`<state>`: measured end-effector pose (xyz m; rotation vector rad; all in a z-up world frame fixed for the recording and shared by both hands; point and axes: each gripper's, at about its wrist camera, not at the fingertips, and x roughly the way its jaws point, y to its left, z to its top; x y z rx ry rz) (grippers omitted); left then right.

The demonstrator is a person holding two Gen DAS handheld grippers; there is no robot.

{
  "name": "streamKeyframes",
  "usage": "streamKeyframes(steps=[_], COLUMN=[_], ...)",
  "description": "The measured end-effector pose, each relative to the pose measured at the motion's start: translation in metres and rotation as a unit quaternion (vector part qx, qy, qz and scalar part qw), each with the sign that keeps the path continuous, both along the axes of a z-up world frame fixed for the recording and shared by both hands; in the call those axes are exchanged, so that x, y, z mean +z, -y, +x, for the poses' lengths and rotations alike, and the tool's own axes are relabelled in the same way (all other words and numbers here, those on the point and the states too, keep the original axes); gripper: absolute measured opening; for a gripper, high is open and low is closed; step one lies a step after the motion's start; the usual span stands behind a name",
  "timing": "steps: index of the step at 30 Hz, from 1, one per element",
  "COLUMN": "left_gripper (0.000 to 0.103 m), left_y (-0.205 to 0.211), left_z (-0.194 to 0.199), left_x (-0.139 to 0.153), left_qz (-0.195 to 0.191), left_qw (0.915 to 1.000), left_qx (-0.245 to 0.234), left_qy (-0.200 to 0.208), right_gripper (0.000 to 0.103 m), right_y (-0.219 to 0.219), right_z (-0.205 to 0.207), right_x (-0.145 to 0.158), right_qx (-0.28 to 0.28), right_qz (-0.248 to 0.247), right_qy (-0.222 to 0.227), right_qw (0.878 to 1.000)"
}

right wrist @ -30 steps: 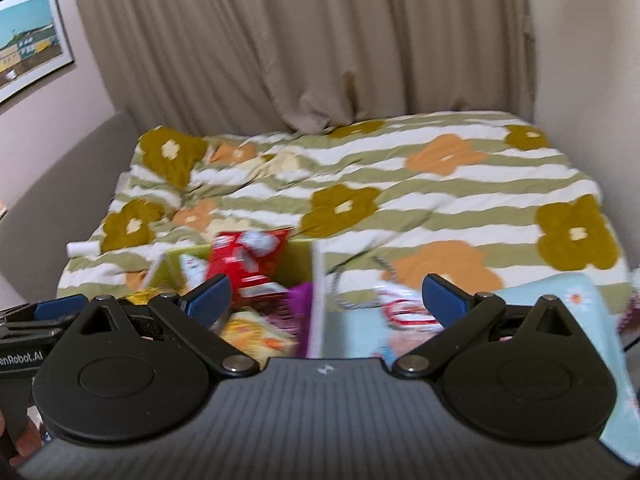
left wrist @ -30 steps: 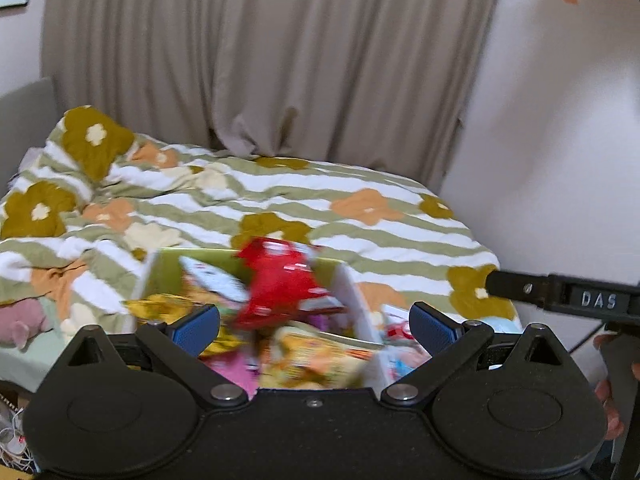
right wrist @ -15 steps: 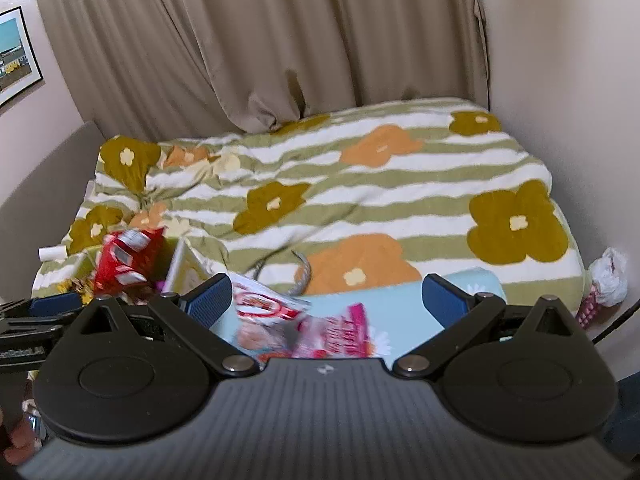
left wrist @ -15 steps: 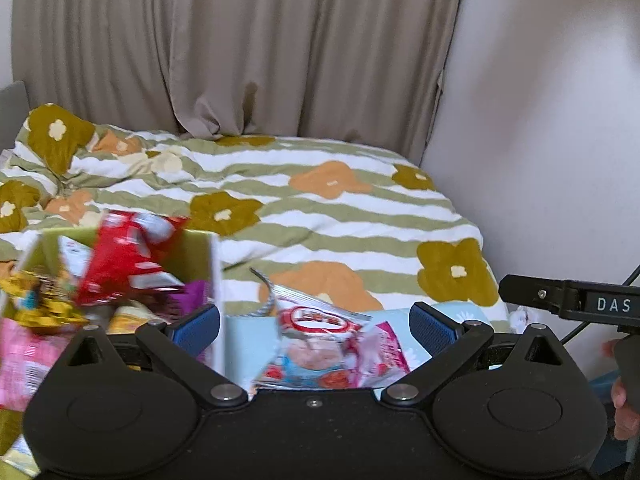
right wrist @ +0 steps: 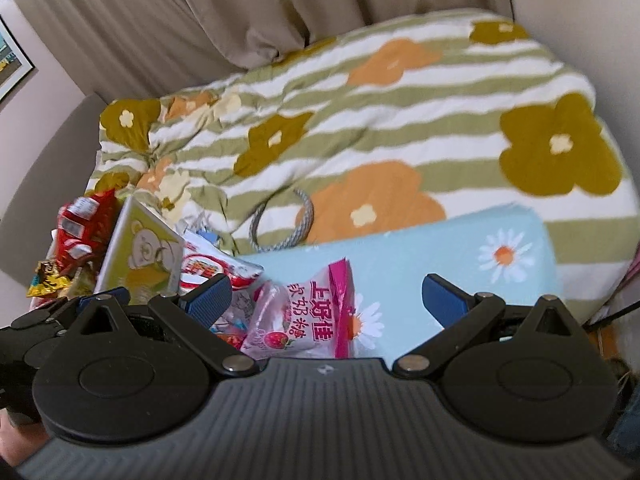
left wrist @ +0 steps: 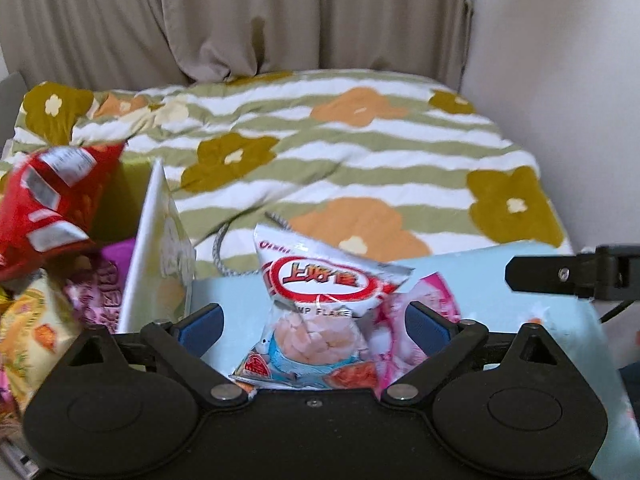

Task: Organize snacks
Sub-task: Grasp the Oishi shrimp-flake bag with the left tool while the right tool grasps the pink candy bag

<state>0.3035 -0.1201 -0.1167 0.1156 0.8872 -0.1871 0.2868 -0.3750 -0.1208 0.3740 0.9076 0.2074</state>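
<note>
Left gripper (left wrist: 314, 322): jaws are seen wide apart and closing; the shrimp flake bag lies between the blue pads, and no pad is seen pressing on it
Right gripper (right wrist: 326, 296): jaws are held wide apart; the pink candy bag lies between them, untouched by either pad
Shrimp flake bag (left wrist: 320, 312): a white and red packet with a clear window is laid on the light blue mat, its top corner raised toward the bedspread
Pink candy bag (right wrist: 304, 316): it is laid on the mat just beside the shrimp flake bag, on its right in both views, partly overlapped by it in the left wrist view
Light blue mat (right wrist: 420, 252): a daisy-printed surface is spread at the near edge of the bed
Snack box (right wrist: 140, 252): a box with a bear printed on its side is stood left of the mat; it is filled with packets
Red packet (left wrist: 52, 200): it is propped at the top of the box, tilted
Bedspread (left wrist: 360, 160): green stripes and flowers are shown behind everything
Grey cord (right wrist: 284, 224): a loop is laid on the bedspread just behind the mat
</note>
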Motion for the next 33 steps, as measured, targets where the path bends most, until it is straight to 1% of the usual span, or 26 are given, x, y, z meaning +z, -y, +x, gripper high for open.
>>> streamKeyframes(steps=[1,2,3,5,9,10,11,12,14,17,20,23,26,30,33], left_gripper=[0.098,0.097,0.097,0.096,0.089,0.085,0.077,0.073,0.068,0.066,0.065,0.065,0.065,0.064,0.064], left_y=[0.000,0.002,0.005,0.010,0.010,0.010,0.008,0.006,0.001,-0.002,-0.006,-0.011,-0.015,-0.017,-0.017], left_z=[0.004,0.007,0.007,0.012,0.020,0.021,0.022,0.022,0.020,0.017,0.015,0.010,0.006,0.001,-0.002], left_x=[-0.005,-0.010,-0.011,-0.018,-0.037,-0.040,-0.044,-0.047,-0.050,-0.048,-0.047,-0.047,-0.045,-0.042,-0.041], left_qz=[0.002,0.013,0.025,0.039,0.040,0.041,0.040,0.036,0.025,0.027,0.021,0.019,0.017,0.013,0.014], left_qw=[1.0000,0.9999,0.9997,0.9992,0.9989,0.9987,0.9985,0.9984,0.9985,0.9983,0.9979,0.9974,0.9963,0.9956,0.9956], left_qx=[0.004,0.006,0.000,-0.010,-0.009,-0.008,-0.006,-0.004,0.002,0.011,0.022,0.037,0.052,0.057,0.055], left_qy=[-0.004,0.000,0.007,0.008,-0.024,-0.030,-0.036,-0.043,-0.048,-0.050,-0.056,-0.060,-0.067,-0.073,-0.074], right_gripper=[0.103,0.103,0.103,0.103,0.103,0.103,0.103,0.103,0.103,0.103,0.103,0.103,0.103,0.103,0.103], right_y=[-0.002,-0.005,-0.007,-0.013,-0.021,-0.023,-0.024,-0.025,-0.028,-0.035,-0.044,-0.052,-0.060,-0.070,-0.075], right_z=[0.004,0.008,0.012,0.018,0.027,0.028,0.029,0.030,0.032,0.033,0.034,0.035,0.035,0.035,0.033], right_x=[-0.006,-0.014,-0.020,-0.032,-0.048,-0.050,-0.051,-0.053,-0.055,-0.058,-0.062,-0.066,-0.069,-0.074,-0.077], right_qx=[0.002,0.004,0.007,0.010,0.011,0.011,0.011,0.012,0.015,0.022,0.027,0.037,0.049,0.065,0.073], right_qz=[0.002,0.004,0.006,0.009,0.012,0.014,0.016,0.018,0.018,0.016,0.007,-0.009,-0.036,-0.053,-0.055], right_qy=[-0.005,-0.011,-0.017,-0.027,-0.041,-0.043,-0.045,-0.046,-0.049,-0.053,-0.053,-0.048,-0.034,-0.028,-0.029], right_qw=[1.000,1.000,1.000,1.000,0.999,0.999,0.999,0.999,0.999,0.998,0.998,0.998,0.998,0.996,0.995])
